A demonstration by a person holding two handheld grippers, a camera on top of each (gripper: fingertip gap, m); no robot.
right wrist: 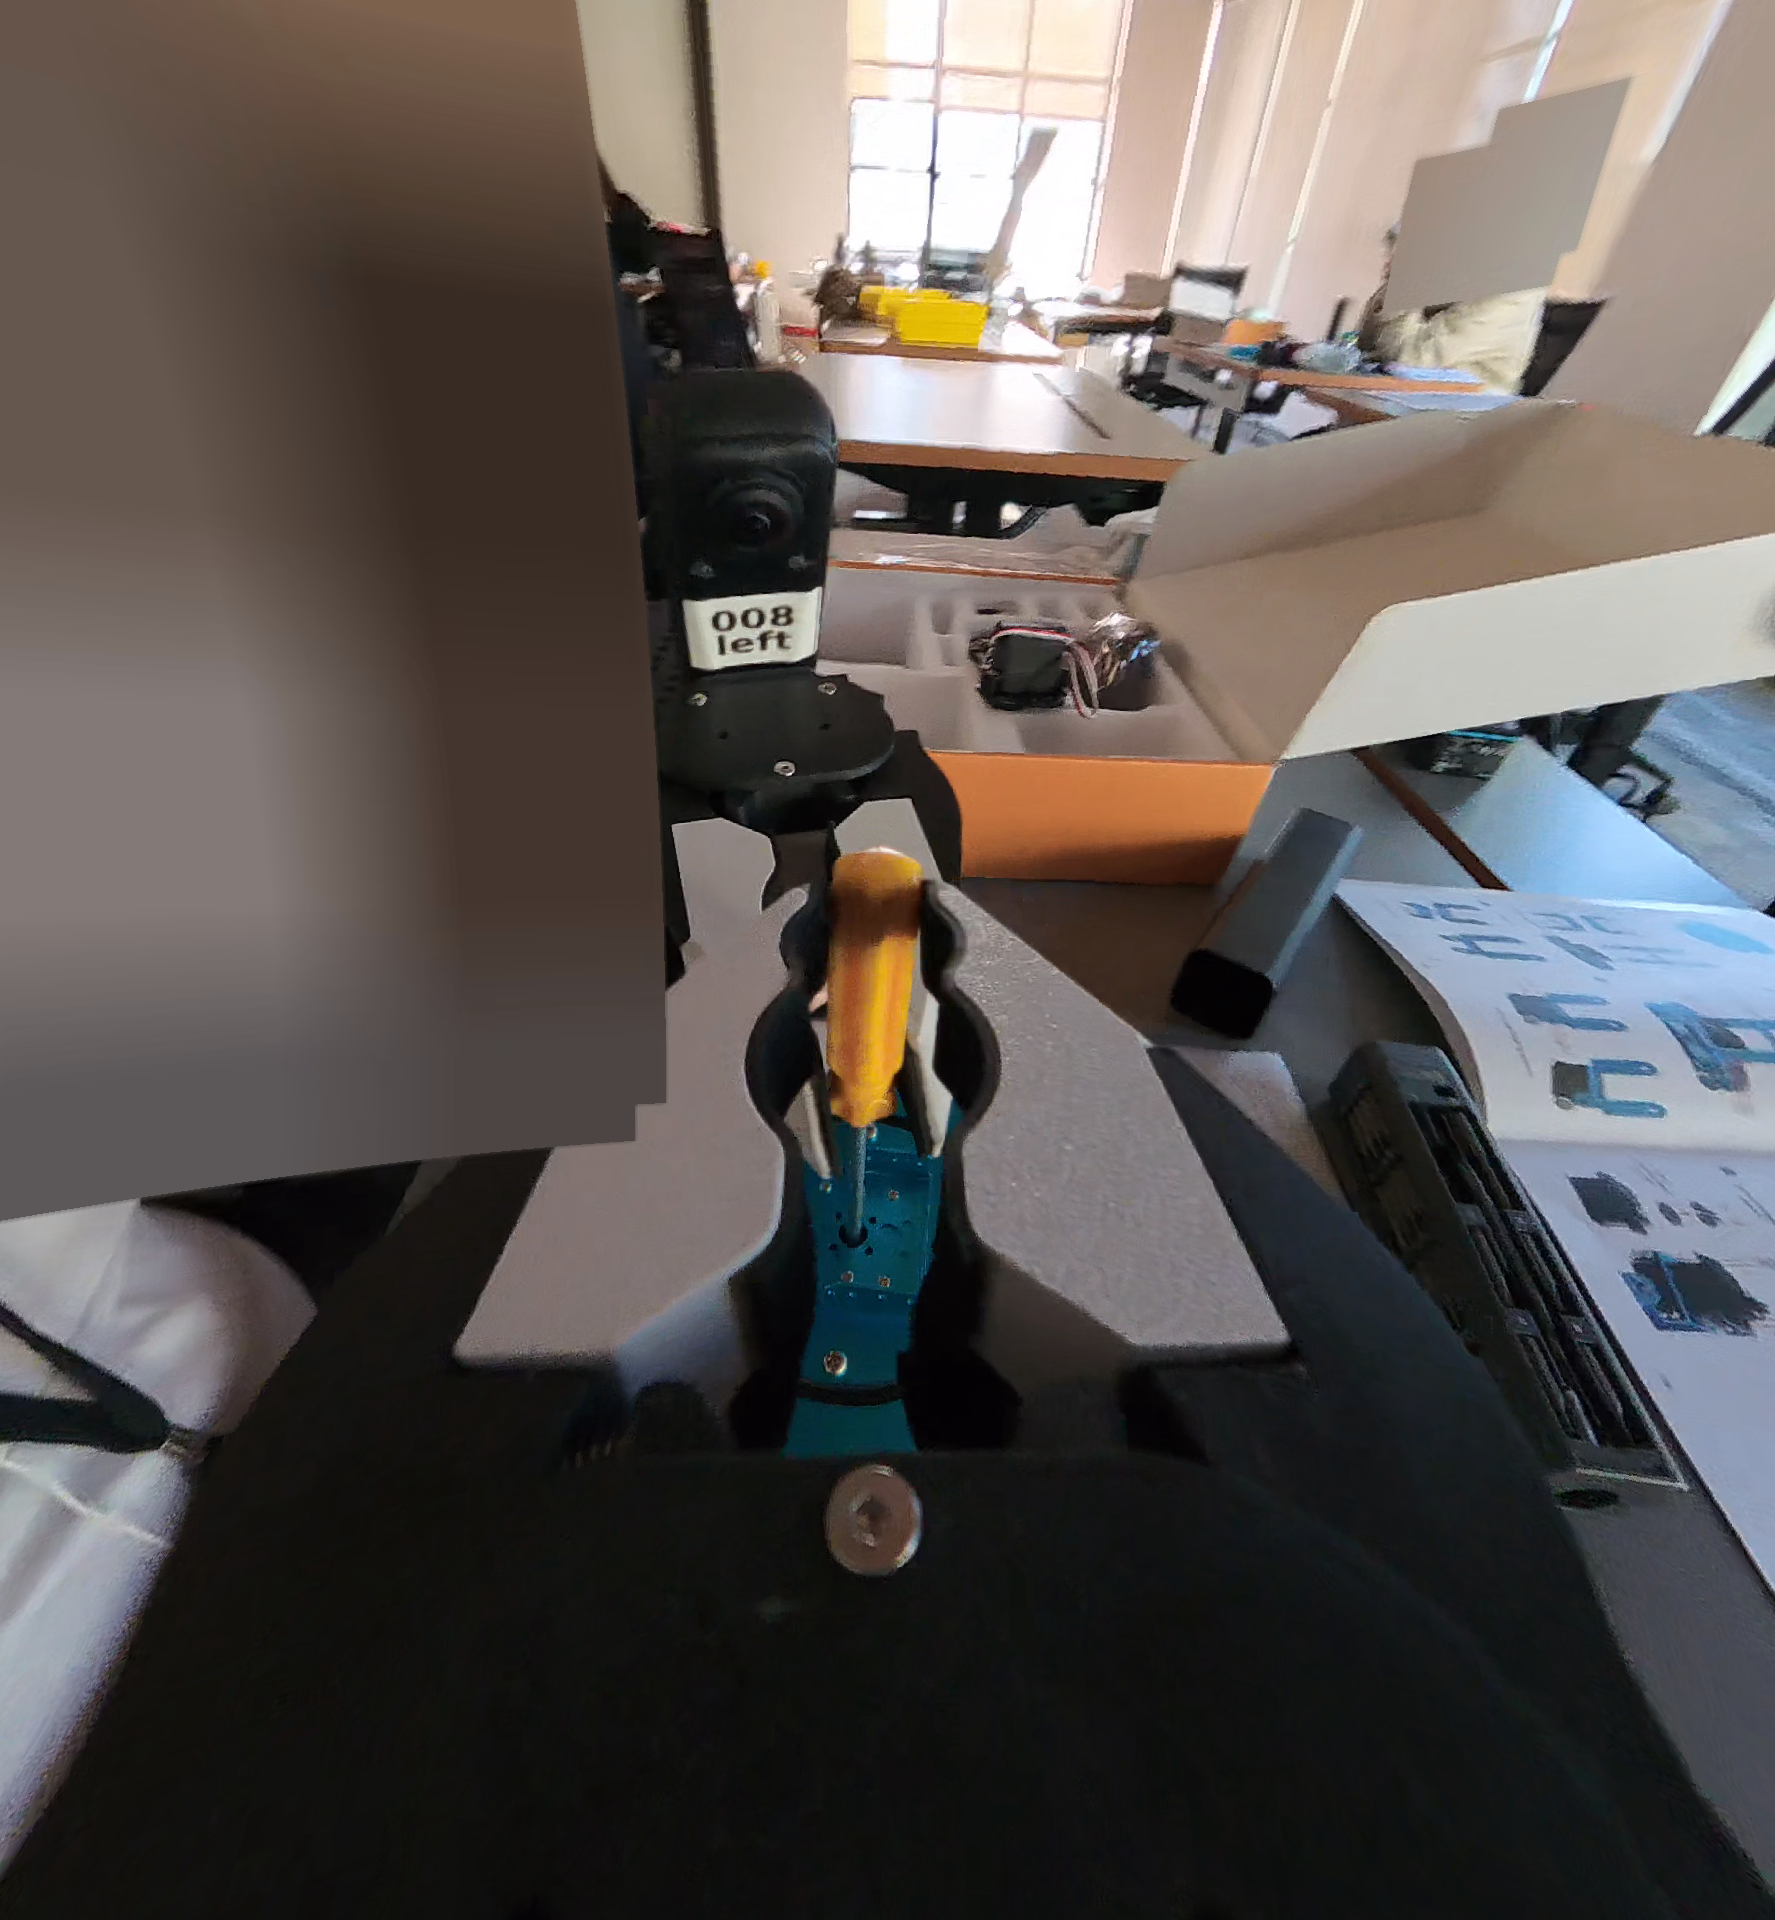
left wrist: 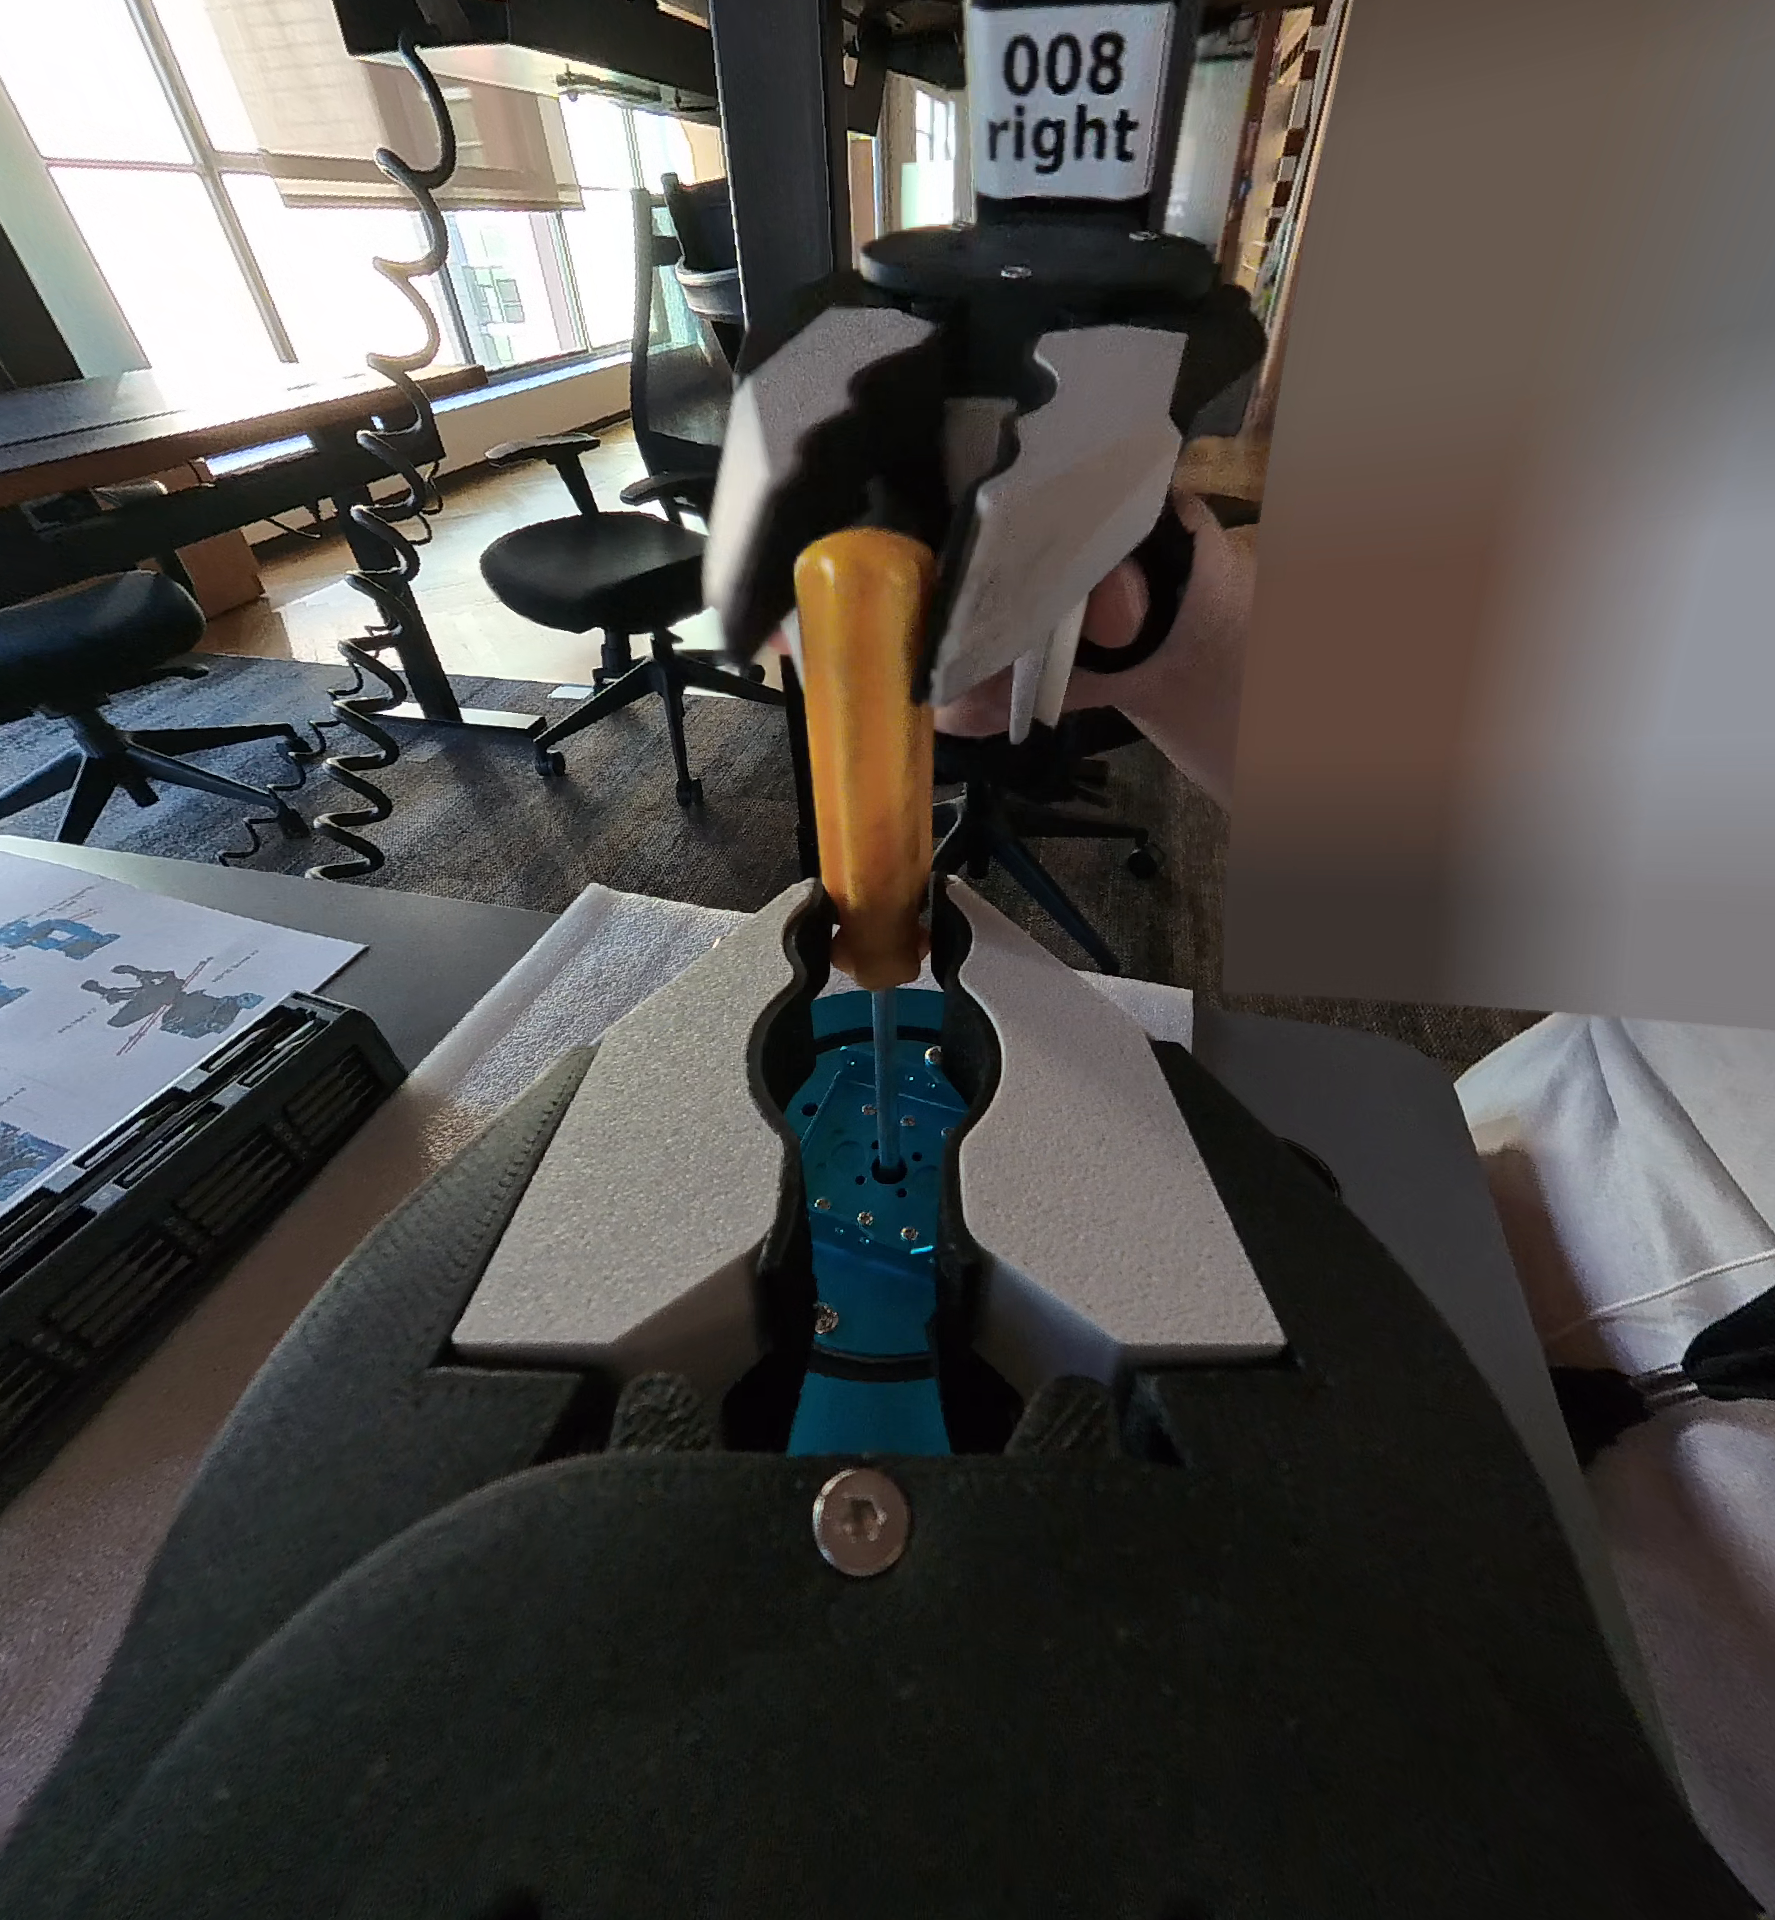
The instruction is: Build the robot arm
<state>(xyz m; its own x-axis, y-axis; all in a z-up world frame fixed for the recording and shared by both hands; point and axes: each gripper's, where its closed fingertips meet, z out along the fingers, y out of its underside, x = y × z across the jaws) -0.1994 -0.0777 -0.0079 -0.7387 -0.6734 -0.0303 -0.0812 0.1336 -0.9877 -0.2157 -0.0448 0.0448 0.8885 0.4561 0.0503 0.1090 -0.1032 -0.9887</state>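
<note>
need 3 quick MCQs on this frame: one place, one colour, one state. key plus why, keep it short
1. Where does the shaft of the screwdriver end?
A. In a hole on the blue metal bracket
B. On the floor
C. In mid-air, touching nothing

2. What colour is the screwdriver handle?
A. Red
B. Amber yellow
C. Green

3. The right hand-held gripper is:
A. Open, clear of everything
B. Shut on the bracket
C. Shut on the screwdriver handle

Key:
1 A: both views show the shaft meeting the bracket's central hole.
2 B: the handle is amber yellow in both views.
3 C: in the right wrist view its fingers pinch the handle.
</note>
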